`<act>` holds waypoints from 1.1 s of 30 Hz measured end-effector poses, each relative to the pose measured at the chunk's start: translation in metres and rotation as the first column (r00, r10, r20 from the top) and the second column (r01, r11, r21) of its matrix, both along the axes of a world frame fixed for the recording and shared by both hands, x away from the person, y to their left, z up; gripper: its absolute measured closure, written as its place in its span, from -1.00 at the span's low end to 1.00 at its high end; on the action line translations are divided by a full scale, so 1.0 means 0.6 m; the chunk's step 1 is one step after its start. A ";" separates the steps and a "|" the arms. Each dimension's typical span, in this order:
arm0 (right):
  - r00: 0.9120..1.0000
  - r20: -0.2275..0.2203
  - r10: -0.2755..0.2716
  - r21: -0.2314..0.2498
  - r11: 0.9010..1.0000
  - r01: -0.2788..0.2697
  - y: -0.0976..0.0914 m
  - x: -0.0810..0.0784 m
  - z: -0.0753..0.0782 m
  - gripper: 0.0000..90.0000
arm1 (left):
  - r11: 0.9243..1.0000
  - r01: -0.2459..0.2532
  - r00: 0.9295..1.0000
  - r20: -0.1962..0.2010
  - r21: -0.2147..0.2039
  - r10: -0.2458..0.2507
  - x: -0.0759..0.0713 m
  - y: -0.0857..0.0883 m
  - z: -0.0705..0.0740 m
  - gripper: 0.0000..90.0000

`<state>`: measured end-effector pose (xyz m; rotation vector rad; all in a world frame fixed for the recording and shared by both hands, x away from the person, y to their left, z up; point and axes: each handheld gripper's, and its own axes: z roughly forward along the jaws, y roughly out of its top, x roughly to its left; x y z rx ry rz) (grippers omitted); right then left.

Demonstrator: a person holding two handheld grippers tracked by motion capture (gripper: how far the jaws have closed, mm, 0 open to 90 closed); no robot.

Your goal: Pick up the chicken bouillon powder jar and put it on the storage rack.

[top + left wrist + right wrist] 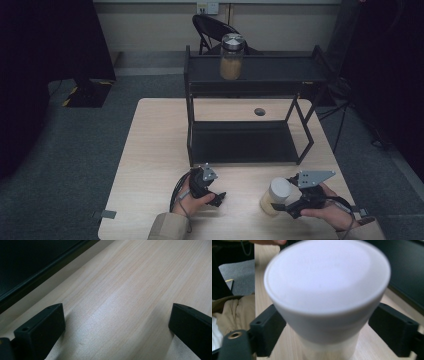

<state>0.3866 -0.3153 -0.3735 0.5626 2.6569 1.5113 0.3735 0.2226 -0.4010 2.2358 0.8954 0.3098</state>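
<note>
Jar (pixel 274 196) with a white lid stands on the table (pixel 150 150) near its front edge, at about five o'clock from the table's middle, pale contents showing through its lower part. The right gripper (pixel 281 206) reaches it from the three o'clock side. In the right gripper view the jaws sit on either side of the jar (pixel 327 297), just under the wide lid; whether the pads already press the wall or stand a hair off cannot be told, so the grip itself is unclear. The left gripper (pixel 220 198) rests low over bare wood at about seven o'clock, with its jaws wide apart and nothing between them.

A black two-level rack (pixel 250 140) stands at twelve o'clock, and a second jar (pixel 232 57) with a metal lid sits on its upper shelf, so the white-lidded one is probably headed there too.

The main risk seems to be the hold. The lid flares wider than the body, and if the jaws close on that taper or right at the lid's edge, the jar could slide down or tip on lifting. A full jar is also heavy for a high pinch, so it may swing. On the way up, the rack's front rail could catch the base, or the jar could knock its neighbour.
</note>
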 end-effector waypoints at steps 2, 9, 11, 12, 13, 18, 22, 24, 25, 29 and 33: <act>1.000 0.005 -0.001 0.005 1.000 0.001 0.000 0.000 0.000 -0.57 | 1.000 0.000 1.000 0.000 0.000 0.000 0.000 0.000 0.000 -1.00; 0.999 0.034 0.012 0.023 1.000 -0.013 0.000 0.000 -0.004 -0.39 | 1.000 0.000 1.000 0.000 0.000 0.000 0.000 0.000 0.000 -1.00; 0.999 0.042 0.014 0.024 1.000 -0.015 0.001 -0.002 -0.005 -0.36 | 1.000 0.000 1.000 0.000 0.000 0.000 0.000 0.000 0.000 -1.00; 0.999 0.045 0.018 0.026 0.999 -0.019 0.001 -0.002 -0.006 -0.32 | 1.000 0.000 1.000 0.000 0.000 0.000 0.000 0.000 0.000 -1.00; 0.999 0.049 0.023 0.026 0.999 -0.024 0.000 -0.001 -0.006 -0.30 | 1.000 0.000 1.000 0.000 0.000 0.000 0.000 0.000 0.000 -1.00; 0.997 0.065 0.028 0.025 0.999 -0.030 0.001 -0.004 -0.006 -0.25 | 1.000 0.000 1.000 0.000 0.000 0.000 0.000 0.000 0.000 -1.00; 0.997 0.075 0.017 0.026 0.999 -0.019 0.003 -0.010 -0.006 -0.24 | 1.000 0.000 1.000 0.000 0.000 0.000 0.000 0.000 0.000 -1.00; 0.997 0.076 0.015 0.026 1.000 -0.017 0.002 -0.011 -0.006 -0.24 | 1.000 0.000 1.000 0.000 0.000 0.000 0.000 0.000 0.000 -1.00; 0.997 0.074 0.016 0.028 0.999 -0.018 0.002 -0.010 -0.007 -0.24 | 1.000 0.000 1.000 0.000 0.000 0.000 0.000 0.000 0.000 -1.00; 0.998 0.058 -0.005 0.036 0.999 0.003 0.002 -0.011 -0.008 -0.24 | 1.000 0.000 1.000 0.000 0.000 0.000 0.000 0.000 0.000 -1.00; 0.998 0.055 -0.020 0.037 0.999 0.018 0.003 -0.012 -0.007 -0.24 | 1.000 0.000 1.000 0.000 0.000 0.000 0.000 0.000 0.000 -1.00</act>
